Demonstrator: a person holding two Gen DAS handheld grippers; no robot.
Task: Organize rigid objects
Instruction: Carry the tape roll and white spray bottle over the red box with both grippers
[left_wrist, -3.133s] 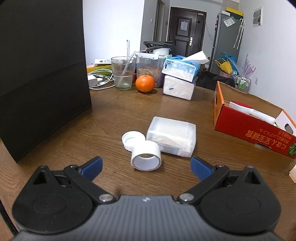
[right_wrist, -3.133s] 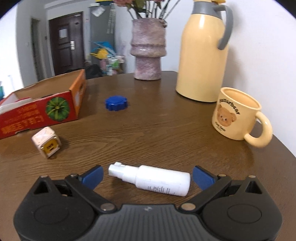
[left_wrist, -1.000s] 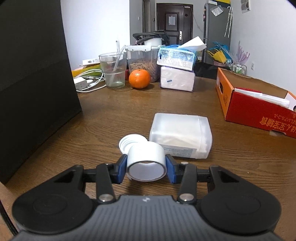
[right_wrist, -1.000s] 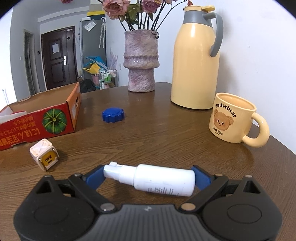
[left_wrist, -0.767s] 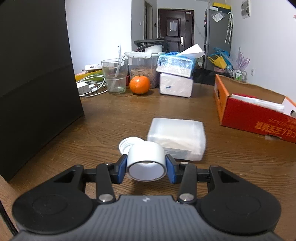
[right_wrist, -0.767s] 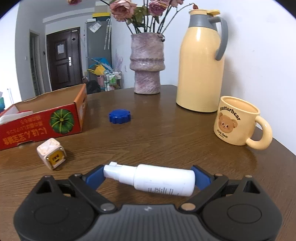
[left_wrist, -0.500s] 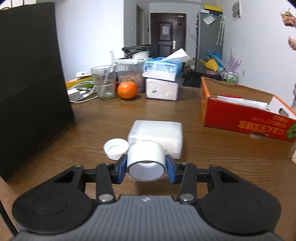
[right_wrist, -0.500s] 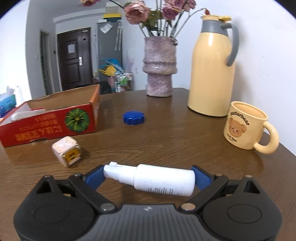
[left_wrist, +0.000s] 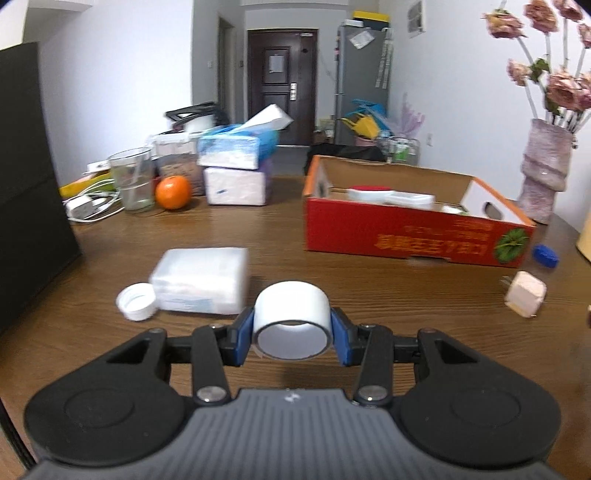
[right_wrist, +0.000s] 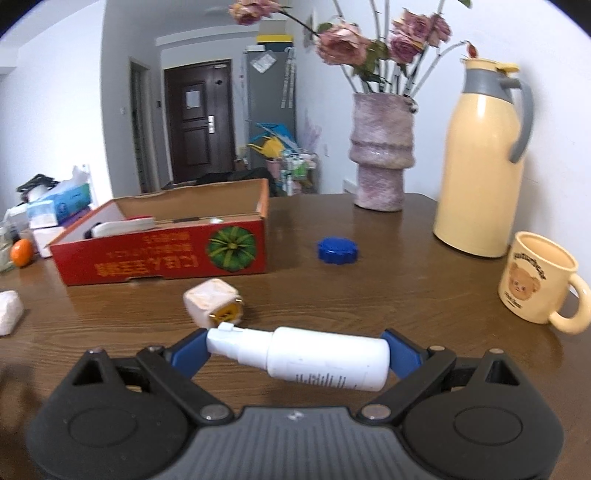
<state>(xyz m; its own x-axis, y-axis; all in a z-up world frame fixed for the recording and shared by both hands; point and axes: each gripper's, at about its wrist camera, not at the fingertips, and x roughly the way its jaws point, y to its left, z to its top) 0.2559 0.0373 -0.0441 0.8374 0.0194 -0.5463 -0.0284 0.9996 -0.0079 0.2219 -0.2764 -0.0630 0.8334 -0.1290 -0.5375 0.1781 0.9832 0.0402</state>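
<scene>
- Between the blue pads of the left gripper (left_wrist: 291, 332) a white tape roll (left_wrist: 291, 325) is clenched and carried clear of the wooden table (left_wrist: 332, 273).
- By the right gripper (right_wrist: 295, 354) a white spray bottle (right_wrist: 306, 356) is clamped end to end, likewise off the table.
- Inside the red cardboard box (left_wrist: 413, 236) a few items are already seen; the two carried things are judged bound for it.
- Left on the table are a white cap (left_wrist: 136, 301), a translucent container (left_wrist: 201, 278), a blue lid (right_wrist: 338, 250) and a cube plug (right_wrist: 214, 306).
- Open tabletop is seen before the box's near wall, which must be cleared; the cube plug lies just ahead of the right gripper.
</scene>
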